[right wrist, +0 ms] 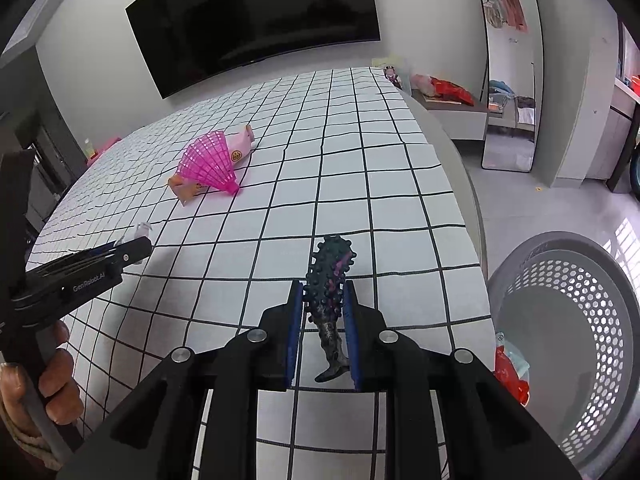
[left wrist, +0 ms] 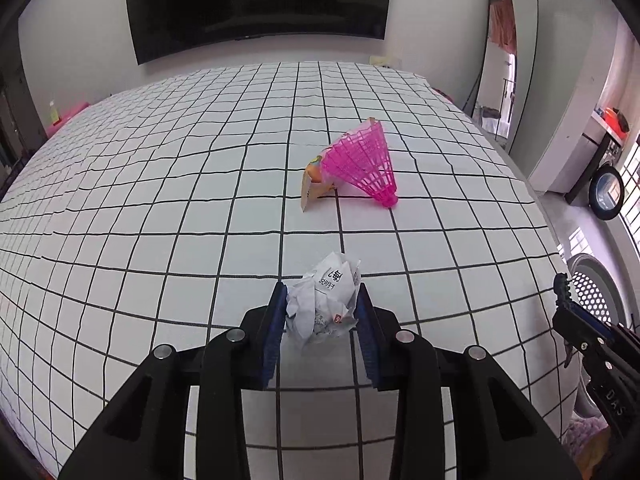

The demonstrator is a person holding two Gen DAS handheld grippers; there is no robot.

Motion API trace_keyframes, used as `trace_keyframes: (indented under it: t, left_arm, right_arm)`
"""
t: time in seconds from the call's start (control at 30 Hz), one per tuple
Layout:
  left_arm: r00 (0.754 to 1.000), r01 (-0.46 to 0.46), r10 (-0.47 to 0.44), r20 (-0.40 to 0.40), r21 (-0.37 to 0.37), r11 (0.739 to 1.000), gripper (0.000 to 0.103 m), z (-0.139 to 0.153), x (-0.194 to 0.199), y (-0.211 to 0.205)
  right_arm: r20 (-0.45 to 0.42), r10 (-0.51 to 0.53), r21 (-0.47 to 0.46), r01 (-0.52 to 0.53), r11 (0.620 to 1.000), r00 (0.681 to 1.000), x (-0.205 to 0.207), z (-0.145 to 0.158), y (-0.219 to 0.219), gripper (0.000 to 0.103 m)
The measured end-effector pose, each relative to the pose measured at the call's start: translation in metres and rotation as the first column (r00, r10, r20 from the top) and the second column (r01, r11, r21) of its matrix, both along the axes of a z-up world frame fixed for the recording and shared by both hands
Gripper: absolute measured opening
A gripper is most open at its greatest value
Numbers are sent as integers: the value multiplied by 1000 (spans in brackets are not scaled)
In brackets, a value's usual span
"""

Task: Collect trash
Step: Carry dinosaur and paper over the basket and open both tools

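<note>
- Ahead of you a large dark television (left wrist: pixel 256 4) hangs on a pale grey wall (left wrist: pixel 72 56).
- The bed (left wrist: pixel 160 200) under you wears a white cover with a black grid.
- To your right a tall mirror (left wrist: pixel 506 60) leans upright against the wall.
- Pale grey floor (right wrist: pixel 520 200) shines with daylight at far right.

One crumpled paper ball (left wrist: pixel 322 300), one pink shuttlecock (left wrist: pixel 362 162), one snack wrapper (left wrist: pixel 314 180), one knobbly toy creature (right wrist: pixel 329 280), one perforated grey basket (right wrist: pixel 592 320), two grippers.

"GenRobot.AI" on left claw (right wrist: pixel 138 246); "DAS", seemingly, on right claw (left wrist: pixel 560 286)
</note>
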State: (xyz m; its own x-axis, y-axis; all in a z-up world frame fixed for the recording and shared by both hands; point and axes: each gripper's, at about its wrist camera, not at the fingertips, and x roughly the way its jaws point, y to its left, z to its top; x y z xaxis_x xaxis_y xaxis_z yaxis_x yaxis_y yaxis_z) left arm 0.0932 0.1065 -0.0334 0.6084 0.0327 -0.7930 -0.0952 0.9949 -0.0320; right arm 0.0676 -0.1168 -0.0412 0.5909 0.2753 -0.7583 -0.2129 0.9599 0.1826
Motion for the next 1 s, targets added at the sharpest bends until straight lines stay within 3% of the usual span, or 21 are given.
trace_keyframes:
  t: [0.4, 1.0]
  left_arm:
    - [983, 173, -172, 71, -13, 985, 33, 28, -33, -69]
    - [905, 422, -421, 66, -13, 906, 34, 30, -43, -202]
  right_arm:
    - [29, -100, -17, 100, 995, 995, -41, 14, -48, 20]
    - [45, -333, -20, 334, 942, 942, -83, 18, -166, 20]
